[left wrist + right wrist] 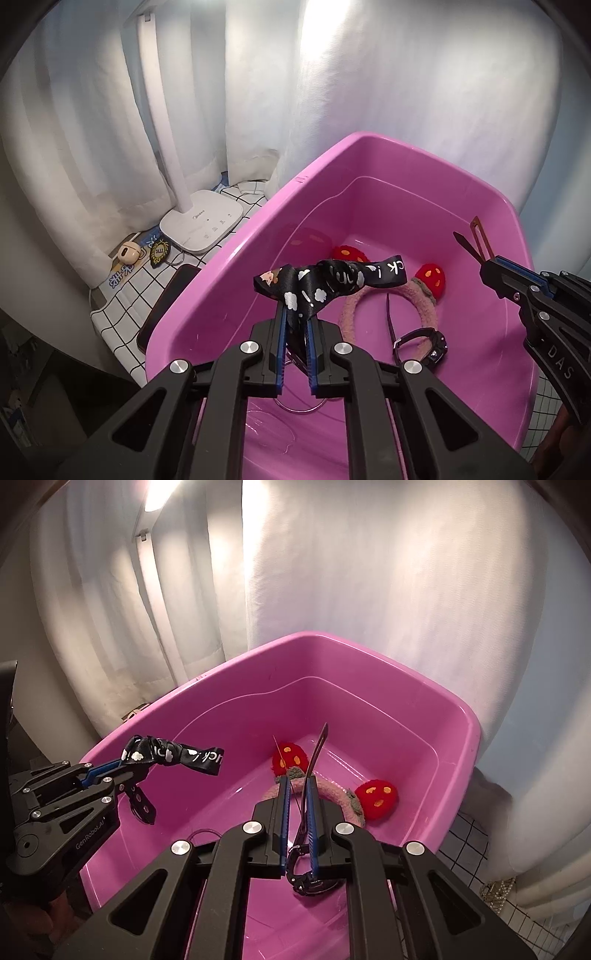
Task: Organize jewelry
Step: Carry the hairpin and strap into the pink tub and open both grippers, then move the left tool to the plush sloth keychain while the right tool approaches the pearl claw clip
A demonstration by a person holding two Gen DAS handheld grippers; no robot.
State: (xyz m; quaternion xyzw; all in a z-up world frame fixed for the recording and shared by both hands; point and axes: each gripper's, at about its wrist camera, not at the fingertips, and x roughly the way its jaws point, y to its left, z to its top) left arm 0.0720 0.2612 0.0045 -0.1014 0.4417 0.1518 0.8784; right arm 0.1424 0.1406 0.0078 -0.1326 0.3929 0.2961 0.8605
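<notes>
A pink plastic basin fills both views. Above its left side my left gripper is shut on a black ribbon band printed with white clouds and letters. My right gripper hovers over the right side, shut on a thin dark hair clip that sticks up past its tips. On the basin floor lie a fuzzy pink headband with red mushrooms, a black watch and a metal ring.
Left of the basin, on a grid-patterned cloth, stand a white desk lamp, a cream earbud case, a dark badge and a dark phone. White curtains hang close behind. A pearl piece lies right of the basin.
</notes>
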